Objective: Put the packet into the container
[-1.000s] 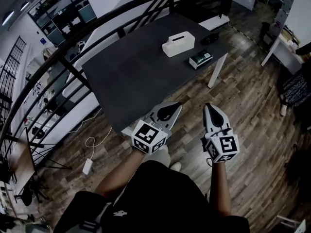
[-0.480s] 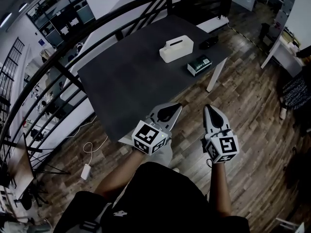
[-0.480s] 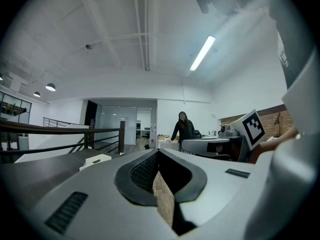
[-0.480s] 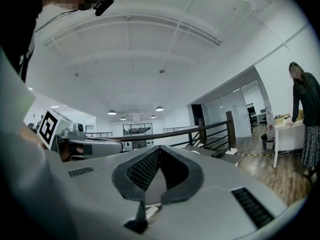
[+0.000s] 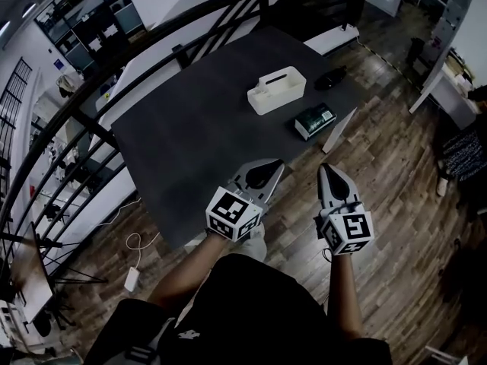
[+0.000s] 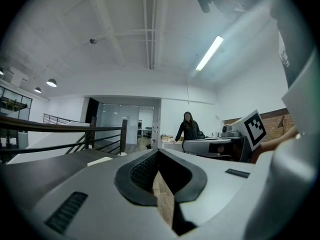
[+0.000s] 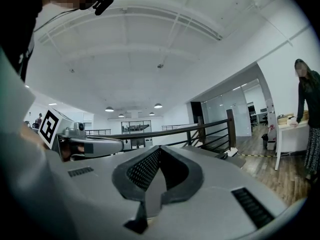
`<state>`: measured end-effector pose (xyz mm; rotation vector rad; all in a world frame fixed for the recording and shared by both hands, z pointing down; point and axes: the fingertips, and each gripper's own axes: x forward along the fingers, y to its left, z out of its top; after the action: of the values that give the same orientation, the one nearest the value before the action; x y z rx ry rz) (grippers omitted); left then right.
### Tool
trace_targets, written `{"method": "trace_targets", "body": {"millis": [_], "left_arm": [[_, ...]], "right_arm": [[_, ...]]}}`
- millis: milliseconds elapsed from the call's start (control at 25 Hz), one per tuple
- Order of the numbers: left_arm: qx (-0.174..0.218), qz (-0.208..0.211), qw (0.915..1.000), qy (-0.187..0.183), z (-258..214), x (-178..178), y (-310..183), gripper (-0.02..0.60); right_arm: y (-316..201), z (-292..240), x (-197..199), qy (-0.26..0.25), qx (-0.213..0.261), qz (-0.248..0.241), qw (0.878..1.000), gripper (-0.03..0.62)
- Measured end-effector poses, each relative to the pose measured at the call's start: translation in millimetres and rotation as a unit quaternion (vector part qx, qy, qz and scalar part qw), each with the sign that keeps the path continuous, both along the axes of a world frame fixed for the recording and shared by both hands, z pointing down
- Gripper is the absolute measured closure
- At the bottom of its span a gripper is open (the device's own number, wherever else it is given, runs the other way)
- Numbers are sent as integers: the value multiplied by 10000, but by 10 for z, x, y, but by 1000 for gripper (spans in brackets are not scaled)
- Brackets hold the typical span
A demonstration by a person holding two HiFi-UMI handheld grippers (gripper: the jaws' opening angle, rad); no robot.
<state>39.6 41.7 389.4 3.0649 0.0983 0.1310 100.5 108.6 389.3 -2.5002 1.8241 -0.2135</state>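
Both the left gripper (image 5: 278,163) and the right gripper (image 5: 326,166) have their jaws pressed together on nothing, and both are held level short of the table (image 5: 190,139). The packet (image 5: 315,120) lies on the table almost straight ahead of the right gripper, which is the nearer one, and ahead and to the right of the left. Its long axis seems to run across the right gripper's line, though it shows small here, and the container (image 5: 276,90) stands beyond it, ahead and a little left, near but apart.

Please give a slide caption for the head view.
Left gripper and right gripper, shut, face a table with container and packet.
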Motion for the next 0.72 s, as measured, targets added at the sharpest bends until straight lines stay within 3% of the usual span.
{"method": "trace_targets", "body": {"millis": [320,720], "left_arm": [[23,91,9999,-60,29,386,-596,577],[-220,3,9997,42,60,717,-1350,577]], "right_arm": [[-672,-38,376,29,-107,-15,9999,591],[-1366,75,709,84,-345,-43,9994,591]]}}
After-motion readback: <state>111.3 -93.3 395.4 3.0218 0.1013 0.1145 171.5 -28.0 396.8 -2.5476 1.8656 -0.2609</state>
